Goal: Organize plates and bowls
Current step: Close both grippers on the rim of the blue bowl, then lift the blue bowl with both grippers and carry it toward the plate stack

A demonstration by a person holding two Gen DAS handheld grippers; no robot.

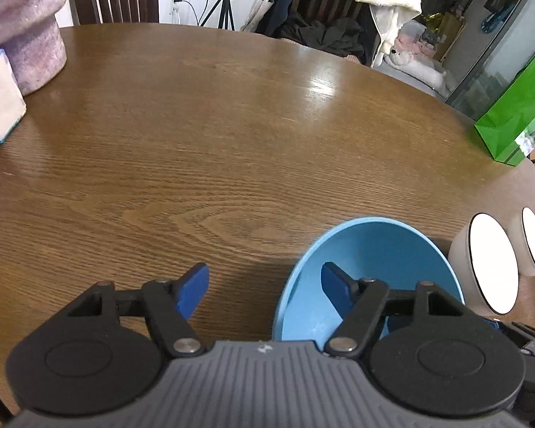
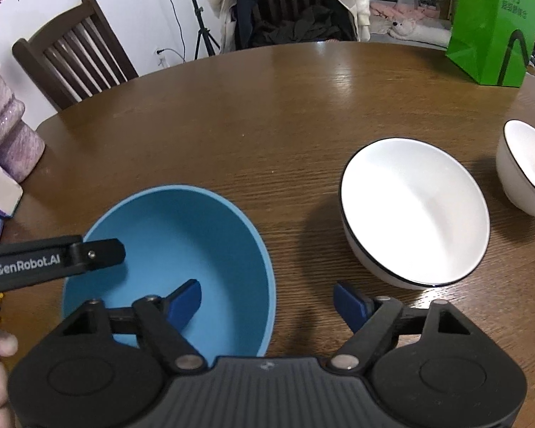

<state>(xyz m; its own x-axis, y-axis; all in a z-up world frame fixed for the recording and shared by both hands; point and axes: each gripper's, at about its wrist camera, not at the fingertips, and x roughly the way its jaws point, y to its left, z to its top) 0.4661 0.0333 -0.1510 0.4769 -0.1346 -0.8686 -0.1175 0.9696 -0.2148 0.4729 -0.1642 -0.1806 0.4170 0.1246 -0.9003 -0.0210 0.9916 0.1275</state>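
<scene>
Blue bowl (image 2: 182, 249) stands on the wooden worktop (image 2: 285, 114), near its front edge. Left tongs (image 1: 264, 287) straddle the bowl's left rim: one pad inside, one outside, gap visible, nothing gripped. Right tongs (image 2: 267, 303) straddle the right rim likewise, parted, pressing nothing. Large white bowl (image 2: 415, 210) sits just right of the blue one; a smaller white bowl (image 2: 528, 167) further right.

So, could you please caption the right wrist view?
Open right tool straddles the blue bowl rim beside two white bowls.
</scene>
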